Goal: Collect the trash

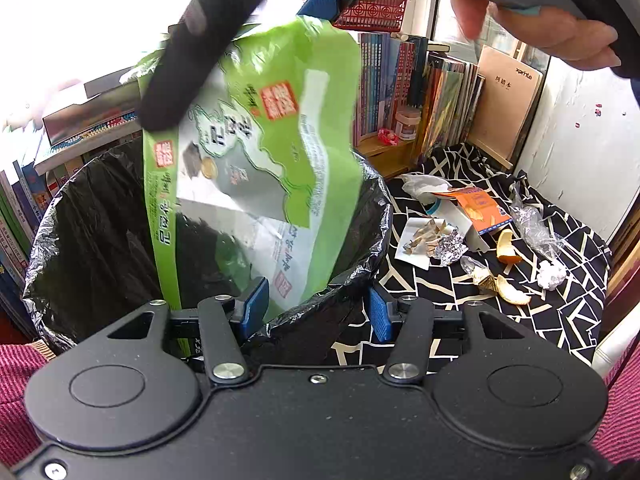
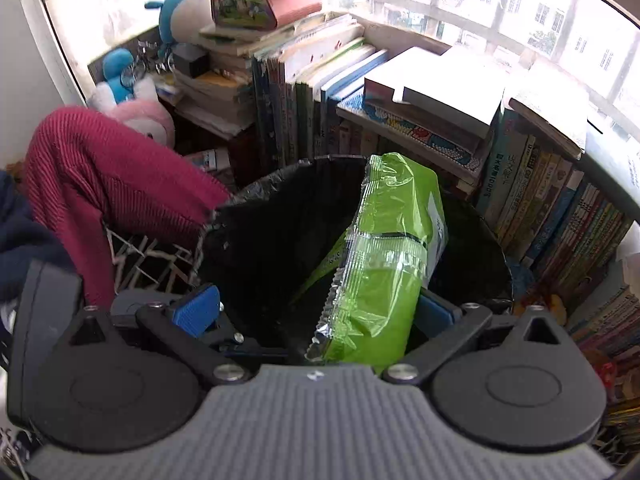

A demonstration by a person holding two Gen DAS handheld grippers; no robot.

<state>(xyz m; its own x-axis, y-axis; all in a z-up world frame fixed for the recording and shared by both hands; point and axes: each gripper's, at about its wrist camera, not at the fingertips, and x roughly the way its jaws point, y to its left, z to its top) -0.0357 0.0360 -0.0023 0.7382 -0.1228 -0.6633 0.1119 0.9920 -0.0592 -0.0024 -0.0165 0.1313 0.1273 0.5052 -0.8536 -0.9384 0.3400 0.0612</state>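
Observation:
A green snack bag hangs tilted over a bin lined with black plastic, its lower end inside the rim. My right gripper is open wide above the bin. The bag leans against its right pad, and nothing presses on it. In the left wrist view one of its fingers crosses in front of the bag. My left gripper is open at the bin's near rim, with the liner's edge between its blue pads but not pinched. More trash lies on the black-and-white cloth: orange peels, foil, crumpled paper, an orange packet.
Rows of books and a shelf stand close behind and beside the bin. A red basket sits on the books. A hand holds the right gripper's handle. A red sleeve reaches in at the bin's left. Plush toys sit at the back left.

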